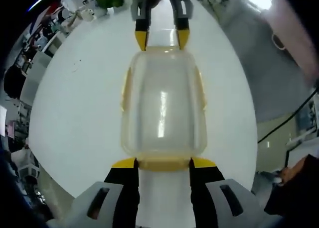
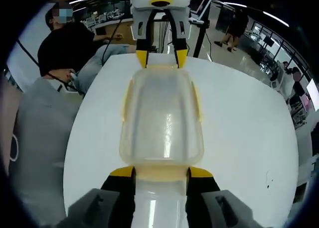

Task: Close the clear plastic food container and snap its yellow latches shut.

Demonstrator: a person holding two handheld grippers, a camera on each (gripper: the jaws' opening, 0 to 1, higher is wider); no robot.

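Two grippers of mine meet over one clear plastic container [image 1: 163, 108], lid on, lying on a smooth round white worktop [image 1: 75, 113]. The container is a rounded, glossy rectangle whose long axis runs from my left gripper [image 1: 163, 163] straight to my right gripper [image 2: 161, 172]. Each gripper's yellow-tipped jaws stand narrowly apart, touching the corners at a yellow end latch [image 1: 163, 164]; side latches [image 1: 124, 91] flare outward.

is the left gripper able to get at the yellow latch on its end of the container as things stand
Probably yes. The left gripper already sits at the near end of the container, its jaws flanking the yellow end latch with nothing between. The right gripper is at the far end, out of the way.
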